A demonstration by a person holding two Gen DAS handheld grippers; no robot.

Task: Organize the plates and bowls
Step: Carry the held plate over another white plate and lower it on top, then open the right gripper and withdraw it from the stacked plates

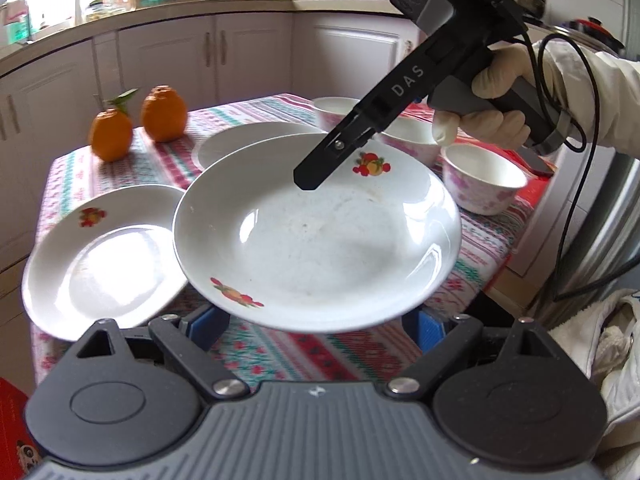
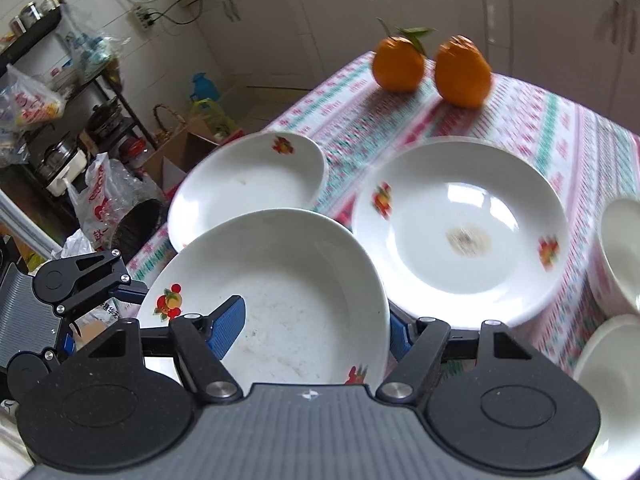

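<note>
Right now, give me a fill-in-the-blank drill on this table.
There are ___ oranges. Only one orange bears a ___. The bowls number ___. The jaws of the right gripper clamp a ___.
Missing: two; leaf; three; plate.

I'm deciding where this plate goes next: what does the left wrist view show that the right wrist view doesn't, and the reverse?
Left wrist only: the gloved hand on the handle of the right gripper, and the kitchen counter. Right wrist only: a brown stain in the middle of one resting plate, and a cluttered rack. Both: the raised plate, two oranges, the patterned tablecloth.
</note>
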